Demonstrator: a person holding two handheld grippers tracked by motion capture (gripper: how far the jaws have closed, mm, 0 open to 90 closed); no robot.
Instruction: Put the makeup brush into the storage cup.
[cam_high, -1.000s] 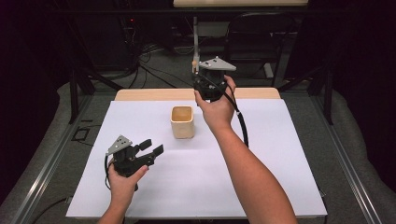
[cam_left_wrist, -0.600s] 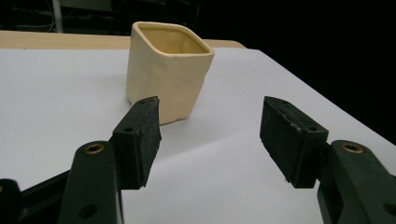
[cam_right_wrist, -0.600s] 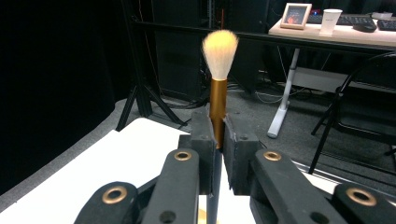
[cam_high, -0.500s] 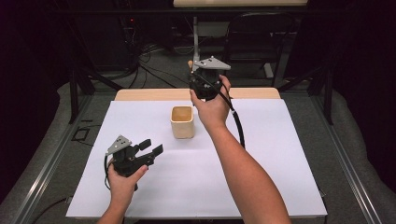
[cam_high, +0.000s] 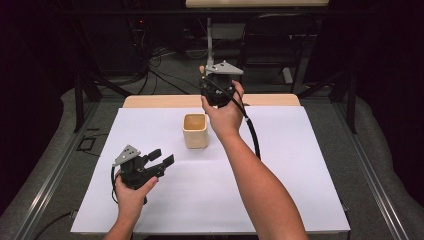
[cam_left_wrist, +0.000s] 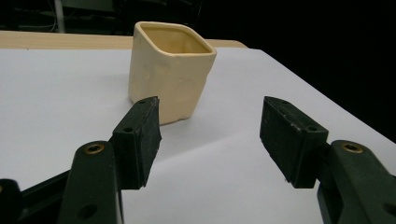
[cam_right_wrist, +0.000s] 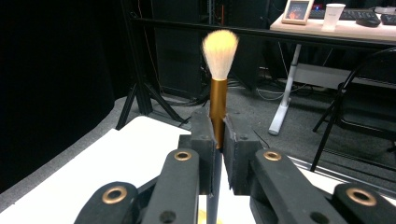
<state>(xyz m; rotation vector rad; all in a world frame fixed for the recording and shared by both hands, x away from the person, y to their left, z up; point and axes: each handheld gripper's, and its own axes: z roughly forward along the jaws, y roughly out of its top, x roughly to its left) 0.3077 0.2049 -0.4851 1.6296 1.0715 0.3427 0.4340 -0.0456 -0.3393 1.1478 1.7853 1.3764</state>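
A brush (cam_right_wrist: 219, 79) is clamped in the right gripper (cam_right_wrist: 218, 140), whose pads are pressed against the golden ferrule from both sides. The white bristle tuft is kept upward and the dark handle is left hanging below the jaws. In the high view the right gripper (cam_high: 216, 92) is held raised over the far edge of the table (cam_high: 300, 200), just beyond the cream square cup (cam_high: 195, 130). The bristles-up hold is judged to suit lowering the handle end into the cup, so that the brush would stand in it.

The left gripper (cam_left_wrist: 210, 135) is kept low over the white sheet, jaws spread wide with nothing between them, and is aimed at the cup (cam_left_wrist: 170, 77). It is judged to be placed ready to steady the cup. The cup stands upright near the table's middle, untouched.
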